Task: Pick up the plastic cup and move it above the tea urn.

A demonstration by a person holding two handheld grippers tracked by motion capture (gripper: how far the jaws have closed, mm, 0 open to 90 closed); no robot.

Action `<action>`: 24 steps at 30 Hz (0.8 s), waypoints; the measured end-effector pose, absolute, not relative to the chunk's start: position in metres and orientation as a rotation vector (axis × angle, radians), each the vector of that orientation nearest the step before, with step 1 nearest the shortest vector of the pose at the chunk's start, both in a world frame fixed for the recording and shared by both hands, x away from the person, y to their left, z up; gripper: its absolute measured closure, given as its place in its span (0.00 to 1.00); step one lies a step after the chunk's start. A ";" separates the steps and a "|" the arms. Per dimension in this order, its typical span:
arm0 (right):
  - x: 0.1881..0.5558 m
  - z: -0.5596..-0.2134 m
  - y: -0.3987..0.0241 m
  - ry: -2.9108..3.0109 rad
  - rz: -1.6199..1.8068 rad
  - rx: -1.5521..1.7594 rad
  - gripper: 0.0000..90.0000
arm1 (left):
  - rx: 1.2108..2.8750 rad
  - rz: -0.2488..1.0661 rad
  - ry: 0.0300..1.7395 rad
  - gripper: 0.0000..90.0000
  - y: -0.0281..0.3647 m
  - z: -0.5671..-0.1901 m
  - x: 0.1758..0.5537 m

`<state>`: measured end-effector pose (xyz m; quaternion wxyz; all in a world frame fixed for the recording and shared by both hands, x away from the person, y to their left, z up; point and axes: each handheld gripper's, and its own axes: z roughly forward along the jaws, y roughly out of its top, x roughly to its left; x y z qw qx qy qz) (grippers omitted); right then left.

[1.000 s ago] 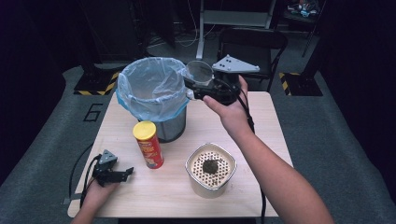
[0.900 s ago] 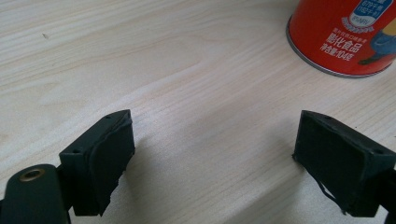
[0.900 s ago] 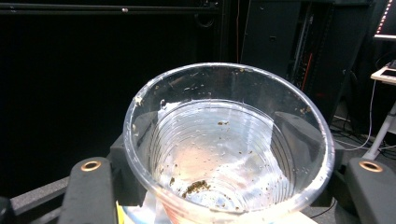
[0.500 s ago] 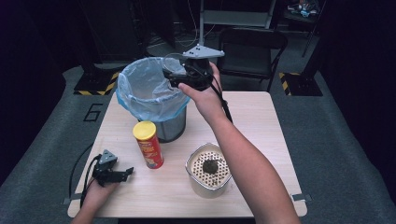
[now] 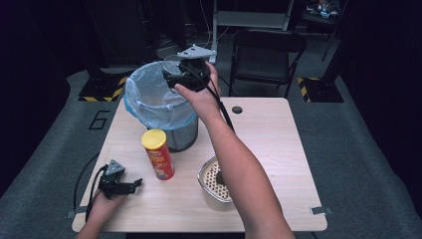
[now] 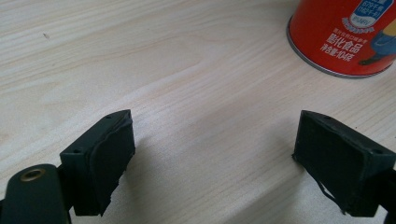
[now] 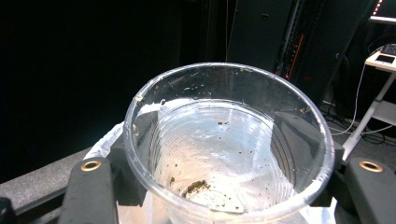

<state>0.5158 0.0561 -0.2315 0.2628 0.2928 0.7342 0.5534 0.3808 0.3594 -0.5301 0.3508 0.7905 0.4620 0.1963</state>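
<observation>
Right gripper (image 5: 174, 77) up over the far rim of the bin (image 5: 164, 130), at about 12 o'clock from the table's (image 5: 278, 149) middle in the high view, jaws clamped on a clear plastic cup (image 7: 229, 144). In the right gripper view, cup pinched between the two black jaws, mouth toward the camera, dark crumbs stuck to the wall and a small clump of residue at the bottom. Light blue bag (image 5: 144, 102) lining the bin, folded over the rim, just beneath the cup.

Left gripper (image 5: 130, 185) low at 8 o'clock on the table, lying near the front-left corner — jaws wide apart, nothing between them, bare wood under them in the left gripper view. Red chip can (image 5: 158, 154) with a yellow lid standing upright just in front of the bin, near the left gripper at roughly its 1 o'clock; base of that can showing at the upper right of the left gripper view.

Metal pot (image 5: 211, 186) with a perforated insert at 5 o'clock from the bin, partly hidden under the right forearm (image 5: 239, 169). Small round hole (image 5: 237, 109) in the tabletop at 1 o'clock. Folding chair (image 5: 263, 55) beyond the far edge.
</observation>
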 end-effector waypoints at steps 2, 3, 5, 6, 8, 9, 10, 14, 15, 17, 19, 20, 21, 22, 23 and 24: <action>0.519 -0.235 0.061 1.983 1.483 0.800 0.36 | 2.045 0.506 1.198 0.13 0.359 -0.530 0.381; 0.522 -0.237 0.062 1.986 1.475 0.805 0.36 | 2.045 0.506 1.199 0.13 0.359 -0.530 0.381; 0.526 -0.242 0.065 1.988 1.455 0.829 0.35 | 2.046 0.506 1.198 0.13 0.359 -0.530 0.381; 0.528 -0.245 0.066 1.989 1.446 0.839 0.35 | 2.046 0.507 1.198 0.13 0.359 -0.530 0.381; 0.530 -0.248 0.068 1.990 1.430 0.843 0.35 | 2.053 0.512 1.193 0.13 0.360 -0.530 0.381; 0.531 -0.250 0.068 1.993 1.423 0.852 0.35 | 2.056 0.516 1.191 0.13 0.360 -0.530 0.381; 0.532 -0.251 0.069 1.997 1.412 0.862 0.35 | 2.055 0.515 1.192 0.13 0.360 -0.530 0.381; 0.534 -0.256 0.071 1.997 1.409 0.884 0.35 | 2.054 0.515 1.193 0.13 0.360 -0.530 0.381; 0.534 -0.256 0.072 2.002 1.406 0.897 0.35 | 2.053 0.515 1.193 0.13 0.360 -0.530 0.381; 0.535 -0.257 0.074 2.001 1.401 0.884 0.35 | 2.051 0.519 1.194 0.13 0.359 -0.530 0.380; 0.536 -0.258 0.076 2.019 1.397 0.893 0.34 | 2.049 0.516 1.196 0.13 0.359 -0.530 0.381; 0.535 -0.258 0.077 2.023 1.392 0.906 0.33 | 2.052 0.513 1.196 0.13 0.360 -0.530 0.381; 0.536 -0.258 0.078 2.019 1.388 0.898 0.32 | 2.054 0.509 1.194 0.13 0.360 -0.530 0.381; 0.536 -0.258 0.079 2.027 1.393 0.907 0.29 | 2.053 0.514 1.193 0.13 0.360 -0.530 0.380; 0.536 -0.259 0.080 2.039 1.401 0.928 0.23 | 2.055 0.511 1.195 0.13 0.360 -0.529 0.380; 0.538 -0.260 0.081 2.064 1.409 0.948 0.11 | 2.052 0.512 1.196 0.13 0.360 -0.530 0.380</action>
